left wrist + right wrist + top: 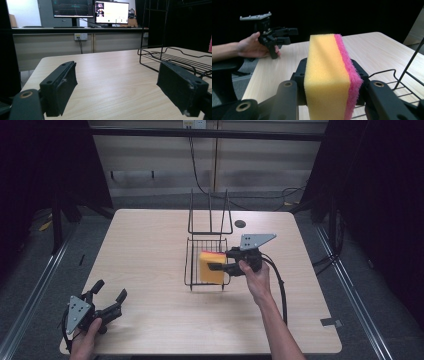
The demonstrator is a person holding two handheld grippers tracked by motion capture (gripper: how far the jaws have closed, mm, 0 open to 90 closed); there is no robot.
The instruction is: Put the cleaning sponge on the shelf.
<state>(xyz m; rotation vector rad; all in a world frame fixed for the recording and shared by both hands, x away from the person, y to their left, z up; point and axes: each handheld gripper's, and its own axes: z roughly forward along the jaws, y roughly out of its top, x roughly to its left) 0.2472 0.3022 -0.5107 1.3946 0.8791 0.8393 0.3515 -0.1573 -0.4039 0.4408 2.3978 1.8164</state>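
Pale wooden table (150, 265): a yellow-and-pink sponge (332, 77) is clamped flat-sided by the right gripper (216, 266) over a wire rack (189, 270) — soft, light, likely squashed if squeezed. Left gripper (107, 295) is held apart, empty.

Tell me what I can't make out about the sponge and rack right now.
- Sponge underside: cut off by the bottom edge in the right gripper view, so contact with the wire rack is unclear.
- Sponge's lower edge, high view: too small to judge.
- Rack's right part, left gripper view: cut off by the frame edge and the left gripper jaw.
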